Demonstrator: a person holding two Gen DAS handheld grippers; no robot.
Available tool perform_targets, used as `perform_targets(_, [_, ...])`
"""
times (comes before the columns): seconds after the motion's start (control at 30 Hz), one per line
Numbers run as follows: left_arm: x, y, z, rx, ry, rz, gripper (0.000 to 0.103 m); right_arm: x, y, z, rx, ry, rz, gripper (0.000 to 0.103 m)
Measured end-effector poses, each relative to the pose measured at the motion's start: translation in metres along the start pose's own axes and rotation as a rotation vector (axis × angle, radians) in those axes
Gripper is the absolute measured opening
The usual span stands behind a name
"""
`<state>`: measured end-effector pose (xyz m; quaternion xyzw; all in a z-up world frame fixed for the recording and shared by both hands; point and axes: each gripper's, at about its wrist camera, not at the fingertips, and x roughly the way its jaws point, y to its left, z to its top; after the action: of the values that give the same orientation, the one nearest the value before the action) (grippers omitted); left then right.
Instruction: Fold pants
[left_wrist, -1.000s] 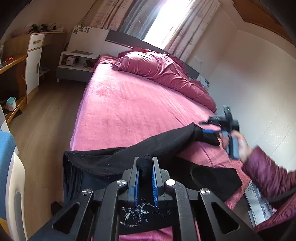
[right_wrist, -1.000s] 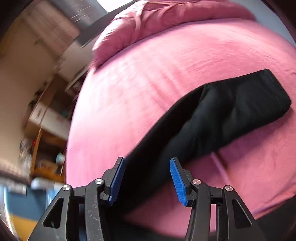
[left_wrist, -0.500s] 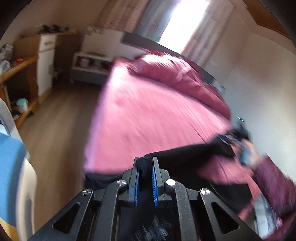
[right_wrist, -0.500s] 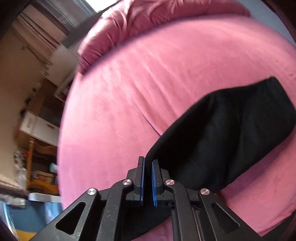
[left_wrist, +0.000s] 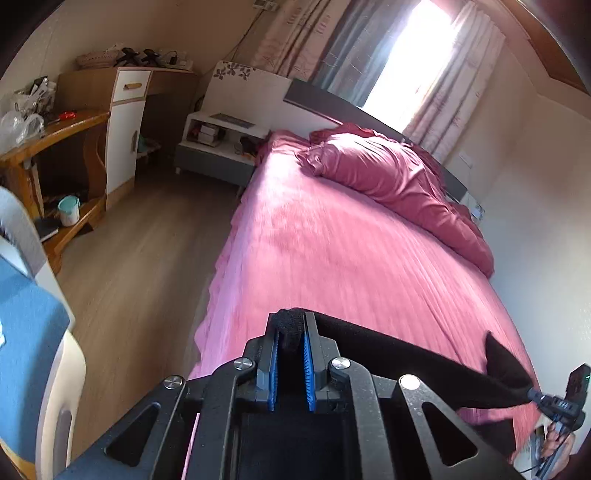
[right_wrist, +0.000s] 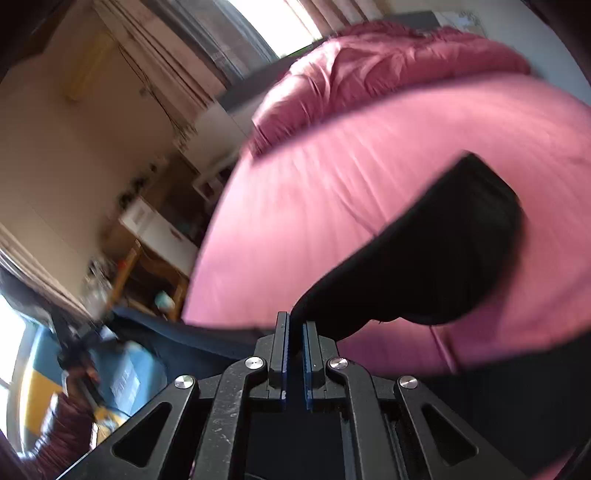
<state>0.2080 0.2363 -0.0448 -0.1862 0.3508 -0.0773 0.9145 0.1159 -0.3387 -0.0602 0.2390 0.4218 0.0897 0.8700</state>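
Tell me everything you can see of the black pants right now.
The black pants look like soft, matte knit, plain with no visible pattern. A bunched bit of fabric is pinched in the shut left claw, and from there a band stretches taut across to the right claw, shut on another part. In the right wrist view, one leg trails over the pink bed, its squared end lying on the sheet. Blur hides seams and waistband.
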Motion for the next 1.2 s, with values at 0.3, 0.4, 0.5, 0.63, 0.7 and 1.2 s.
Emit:
perform_targets(0.3, [-0.040, 0.034, -0.116, -0.078, 0.158, 0.055, 0.011, 0.037, -0.025, -0.102, 0.030, 0.193, -0.107, 0.006])
perform_targets(0.4, [-0.035, 0.048, -0.148, -0.137, 0.233, 0.070, 0.012, 0.051, -0.028, -0.112, -0.001, 0.219, -0.146, 0.006])
perform_targets(0.5, [-0.035, 0.060, -0.163, -0.234, 0.260, 0.063, 0.018, 0.060, -0.028, -0.113, -0.023, 0.228, -0.168, 0.006])
perform_targets(0.63, [-0.049, 0.080, -0.171, -0.424, 0.255, -0.008, 0.032, 0.070, -0.024, -0.115, -0.040, 0.230, -0.188, 0.006])
perform_targets(0.7, [-0.054, 0.085, -0.171, -0.473, 0.248, -0.032, 0.035, 0.074, -0.021, -0.117, -0.045, 0.230, -0.196, 0.006])
perform_targets(1.2, [-0.049, 0.076, -0.173, -0.410, 0.314, 0.086, 0.019, 0.020, -0.023, -0.127, -0.064, 0.163, -0.184, 0.006])
